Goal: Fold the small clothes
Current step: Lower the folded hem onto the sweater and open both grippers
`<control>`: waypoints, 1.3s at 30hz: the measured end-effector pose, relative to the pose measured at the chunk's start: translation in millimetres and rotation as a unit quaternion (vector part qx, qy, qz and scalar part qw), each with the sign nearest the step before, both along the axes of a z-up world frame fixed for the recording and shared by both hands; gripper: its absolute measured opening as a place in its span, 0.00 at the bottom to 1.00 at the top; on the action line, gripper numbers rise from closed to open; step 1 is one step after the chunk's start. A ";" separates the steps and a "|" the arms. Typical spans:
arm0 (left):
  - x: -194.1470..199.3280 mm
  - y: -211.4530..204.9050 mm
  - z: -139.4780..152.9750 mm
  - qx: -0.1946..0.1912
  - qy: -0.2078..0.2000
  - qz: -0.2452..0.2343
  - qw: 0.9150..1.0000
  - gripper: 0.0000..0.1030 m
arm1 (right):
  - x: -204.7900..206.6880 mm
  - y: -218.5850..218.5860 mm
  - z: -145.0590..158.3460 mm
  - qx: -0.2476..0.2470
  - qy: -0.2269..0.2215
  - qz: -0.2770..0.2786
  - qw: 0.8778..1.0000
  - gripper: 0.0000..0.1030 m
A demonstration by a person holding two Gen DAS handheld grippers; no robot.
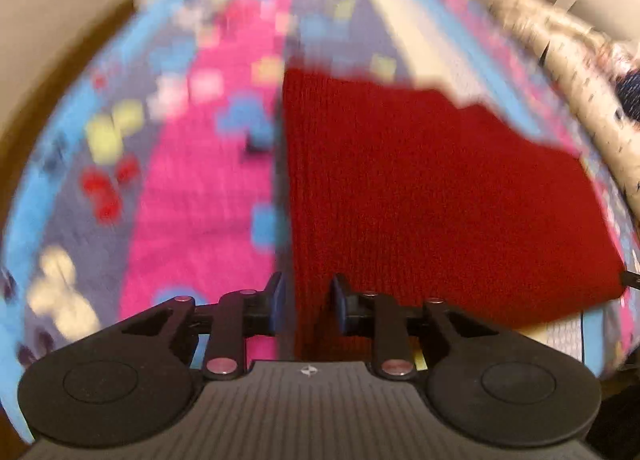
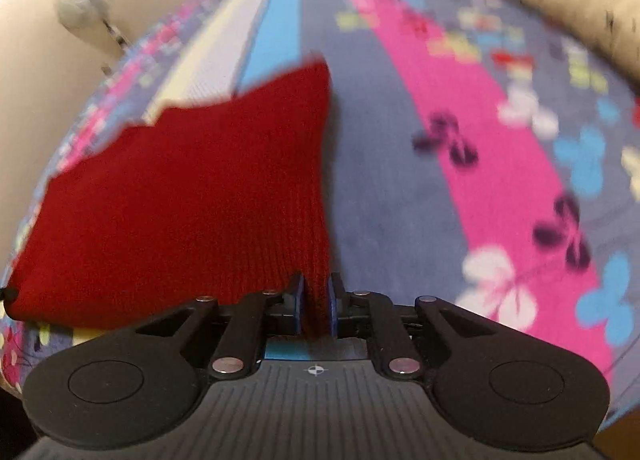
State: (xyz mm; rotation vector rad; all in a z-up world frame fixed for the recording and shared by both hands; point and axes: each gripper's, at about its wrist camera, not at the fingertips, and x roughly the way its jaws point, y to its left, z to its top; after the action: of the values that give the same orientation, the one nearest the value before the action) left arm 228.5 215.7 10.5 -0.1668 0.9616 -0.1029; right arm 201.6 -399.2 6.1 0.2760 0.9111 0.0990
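The red knitted garment (image 1: 420,196) lies spread on a bed covered by a striped blanket (image 1: 192,188) — pink, blue and grey bands with butterfly shapes. Each claw has one near corner of it.

From the left wrist view, the left claw (image 1: 307,306) has the garment's left edge running down between its blue pads (image 1: 277,300). The pads sit close against the knit, though a slight gap seems to show on the right side, so the pinch looks loose.

From the right wrist view, the right claw (image 2: 316,306) is clamped tight on the garment's right edge, its blue pads (image 2: 297,306) squeezing a narrow ridge of the ribbed cloth.

The garment's far edge looks jagged and blurred. A cream patterned pillow or quilt (image 1: 568,60) lies along the bed's far side — the blur hides which.
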 end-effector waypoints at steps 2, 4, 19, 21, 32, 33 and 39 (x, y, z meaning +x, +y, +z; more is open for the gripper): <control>-8.4 -1.1 13.4 -0.028 -0.044 -0.017 0.998 0.27 | -8.3 3.2 14.6 -0.022 -0.050 -0.009 0.998 0.15; -6.1 -8.0 11.6 -0.042 -0.039 -0.048 0.997 0.27 | -10.4 9.1 23.8 -0.034 -0.090 0.007 0.995 0.17; 9.8 -43.2 -9.7 0.064 0.003 -0.073 0.995 0.30 | 19.1 38.0 -10.6 -0.106 -0.011 0.065 0.992 0.26; 2.6 -44.1 5.1 0.039 -0.038 -0.081 0.995 0.36 | 13.0 37.2 3.7 -0.082 -0.056 0.062 0.993 0.26; 9.0 -56.3 -1.0 0.056 -0.001 -0.081 0.995 0.48 | 27.4 50.2 -5.9 -0.090 -0.039 0.078 0.992 0.34; 12.1 -58.3 -10.5 0.076 0.025 -0.077 0.994 0.47 | 32.2 48.6 -14.0 -0.108 -0.013 0.068 0.992 0.34; 0.3 -70.8 3.0 0.055 -0.035 -0.118 0.991 0.50 | 29.8 58.0 -0.2 -0.098 -0.069 0.065 0.991 0.36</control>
State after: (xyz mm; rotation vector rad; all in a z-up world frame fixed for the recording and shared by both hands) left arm 228.8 144.9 13.4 0.0526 0.9121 -0.2714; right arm 231.4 -341.3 5.9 0.0264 0.7947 0.1463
